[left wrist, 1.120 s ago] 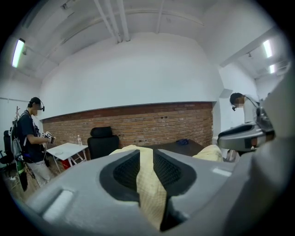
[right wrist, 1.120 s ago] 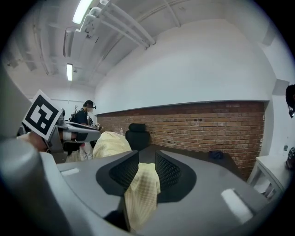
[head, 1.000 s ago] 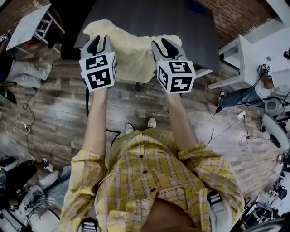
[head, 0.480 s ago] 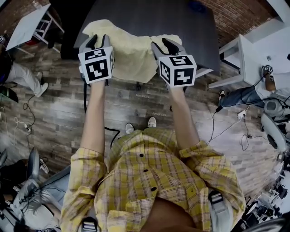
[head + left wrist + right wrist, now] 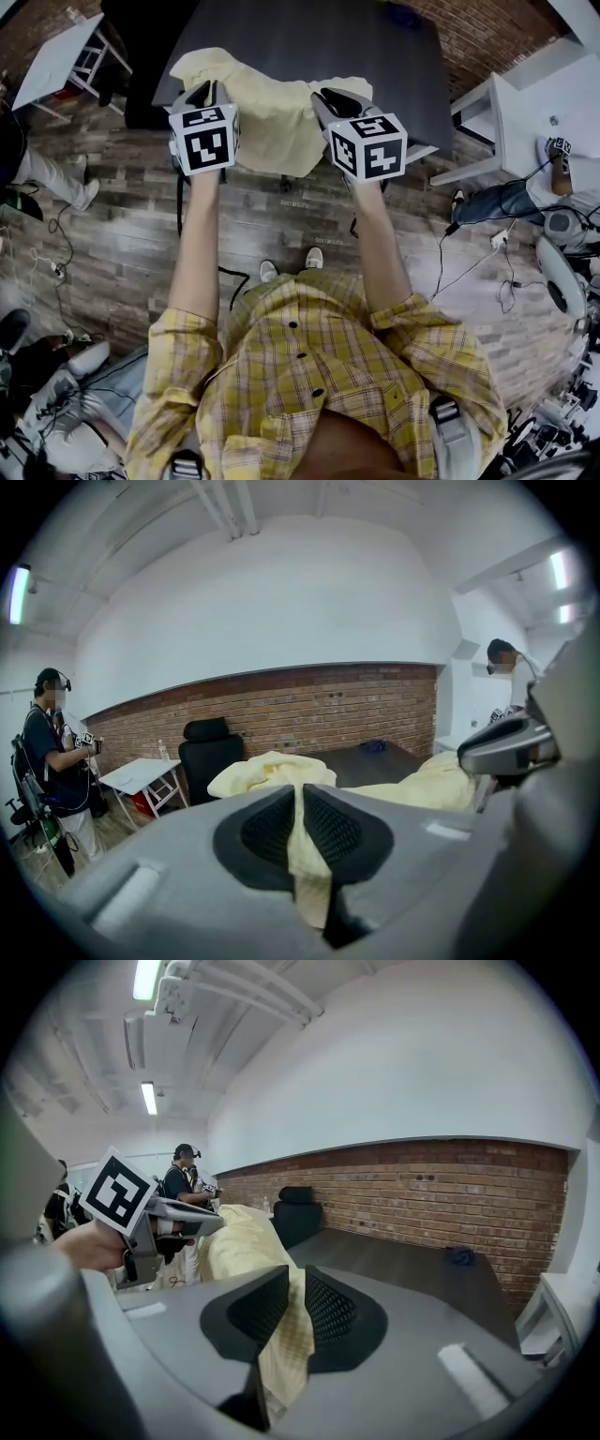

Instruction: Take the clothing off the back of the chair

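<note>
Yellow garment [image 5: 272,117]: draped over the hidden chair back, long axis running left to right. Left gripper [image 5: 301,797] and right gripper [image 5: 294,1277]: fingers just closed, each clamped on a fold at its own end.

Even, cool light from ceiling tubes [image 5: 149,1097]; dim head view; heavy fisheye bend, dark vignetted corners.

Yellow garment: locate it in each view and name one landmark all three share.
Head view: yellow garment top centre, at the dark table's near edge.
Left gripper view: garment at centre, trailing to the bottom middle.
Right gripper view: garment left of centre, trailing downward.
Shared landmark: the dark table, beyond the garment in every view.
</note>
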Motion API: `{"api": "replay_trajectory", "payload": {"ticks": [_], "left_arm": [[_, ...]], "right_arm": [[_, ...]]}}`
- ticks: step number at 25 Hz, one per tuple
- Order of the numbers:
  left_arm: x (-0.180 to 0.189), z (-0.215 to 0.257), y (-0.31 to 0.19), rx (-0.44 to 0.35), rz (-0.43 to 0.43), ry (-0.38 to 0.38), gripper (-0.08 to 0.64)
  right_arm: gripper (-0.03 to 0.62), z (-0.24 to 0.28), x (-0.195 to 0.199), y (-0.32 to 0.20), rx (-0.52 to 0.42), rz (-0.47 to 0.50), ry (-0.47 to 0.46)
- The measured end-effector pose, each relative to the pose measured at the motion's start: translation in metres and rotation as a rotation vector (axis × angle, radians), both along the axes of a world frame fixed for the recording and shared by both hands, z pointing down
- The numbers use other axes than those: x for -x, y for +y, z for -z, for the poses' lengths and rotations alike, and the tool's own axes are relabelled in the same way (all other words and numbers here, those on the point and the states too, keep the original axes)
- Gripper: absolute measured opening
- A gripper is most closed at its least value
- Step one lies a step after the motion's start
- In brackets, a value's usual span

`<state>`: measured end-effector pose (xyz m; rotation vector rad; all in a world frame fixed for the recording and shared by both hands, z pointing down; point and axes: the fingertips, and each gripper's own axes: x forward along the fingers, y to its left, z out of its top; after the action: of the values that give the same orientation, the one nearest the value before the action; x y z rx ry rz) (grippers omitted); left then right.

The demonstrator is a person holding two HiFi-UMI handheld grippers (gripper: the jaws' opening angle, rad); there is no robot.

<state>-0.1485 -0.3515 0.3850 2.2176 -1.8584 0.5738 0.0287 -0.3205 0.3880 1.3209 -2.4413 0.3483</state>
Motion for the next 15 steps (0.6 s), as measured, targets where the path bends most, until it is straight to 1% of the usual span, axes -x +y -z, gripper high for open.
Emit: {"api": "replay_trajectory", "payload": {"ticks": [3, 6, 10, 12, 15], "left_arm": [[-0.002, -0.001, 0.002, 0.006, -0.016, 0.027, 0.021], [-0.004, 0.001, 0.004, 0.008, -0.032, 0.069, 0.017], [-0.007, 0.005, 0.01, -0.004, -0.043, 0.124, 0.015], [-0.01, 0.008, 0.013, -0.013, -0.047, 0.143, 0.015], [-0.01, 0.012, 0.016, -0.032, -0.04, 0.15, 0.014]], "right_arm": [[0.038, -0.001, 0.0, 0.001, 0.011, 0.011, -0.013], [0.028, -0.001, -0.001, 0.001, 0.008, 0.012, -0.031], [0.025, 0.0, -0.004, 0.002, 0.005, 0.007, -0.092], [0.025, 0.003, -0.005, 0.002, -0.005, 0.001, -0.116], [0.025, 0.009, -0.007, 0.003, -0.043, -0.02, -0.122]]}}
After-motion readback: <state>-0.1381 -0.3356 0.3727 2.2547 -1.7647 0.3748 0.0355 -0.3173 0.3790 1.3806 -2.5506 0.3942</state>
